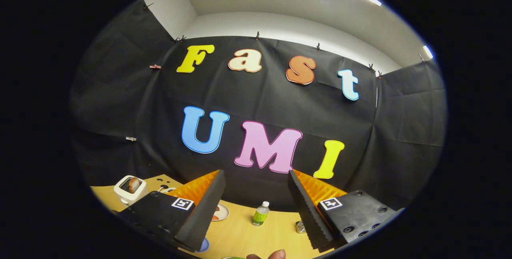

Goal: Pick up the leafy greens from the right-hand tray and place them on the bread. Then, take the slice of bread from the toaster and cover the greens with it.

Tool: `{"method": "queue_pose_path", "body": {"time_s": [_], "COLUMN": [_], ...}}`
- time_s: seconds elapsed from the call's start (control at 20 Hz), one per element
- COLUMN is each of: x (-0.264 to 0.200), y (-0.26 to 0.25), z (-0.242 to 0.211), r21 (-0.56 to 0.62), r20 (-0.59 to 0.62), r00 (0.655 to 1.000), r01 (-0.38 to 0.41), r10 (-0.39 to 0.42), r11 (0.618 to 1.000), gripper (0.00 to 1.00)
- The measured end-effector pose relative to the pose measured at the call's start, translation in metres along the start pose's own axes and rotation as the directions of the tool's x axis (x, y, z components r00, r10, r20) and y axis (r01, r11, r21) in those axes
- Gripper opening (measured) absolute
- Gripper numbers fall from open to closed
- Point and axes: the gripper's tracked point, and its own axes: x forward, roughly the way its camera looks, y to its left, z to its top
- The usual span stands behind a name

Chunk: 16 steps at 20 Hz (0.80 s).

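1. I have the gripper point(256, 211) held high and tilted up toward the booth's back wall, with its two fingers spread wide apart and nothing between them.
2. The wooden table point(244, 235) sits low ahead, so I judge this as the very start: the greens step is not yet in hand, only the approach.
3. The toaster point(129, 189) stands at the far left of the table, beyond the left finger point(202, 211), with a slice of bread point(134, 184) standing up out of its slot.
4. A small plate point(221, 212) peeks out just past the left finger's inner edge; something reddish lies on it, but I cannot tell what.
5. A green bottle point(260, 213) stands on the table between the fingers and beyond them, and a small metallic object point(300, 227) lies near the right finger point(310, 211).
6. A sliver of green point(233, 257) shows at the near table edge, below the fingers; it may be the leafy greens or their tray, too little is visible to say.
7. A fingertip point(277, 254) of a person pokes in just beside that.
8. Next, as I read it, I need to pitch the gripper down, find the right-hand tray, and bring the open fingers around the greens before closing.
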Motion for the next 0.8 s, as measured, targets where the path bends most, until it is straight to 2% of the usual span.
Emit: {"method": "queue_pose_path", "body": {"time_s": [0.15,0.4,0.55,0.8], "x": [-0.004,-0.008,-0.012,-0.021], "y": [0.004,0.008,0.001,-0.008], "z": [0.001,0.007,0.002,-0.005], "r21": [-0.002,-0.006,-0.007,0.008], "r20": [0.013,0.021,0.009,0.001], "r00": [1.0,0.999,0.999,1.0], "r01": [0.014,-0.032,-0.031,0.01], "r10": [-0.014,0.032,0.031,-0.01], "r11": [1.0,0.999,0.999,1.0], "gripper": [0.98,0.98,0.98,0.98]}}
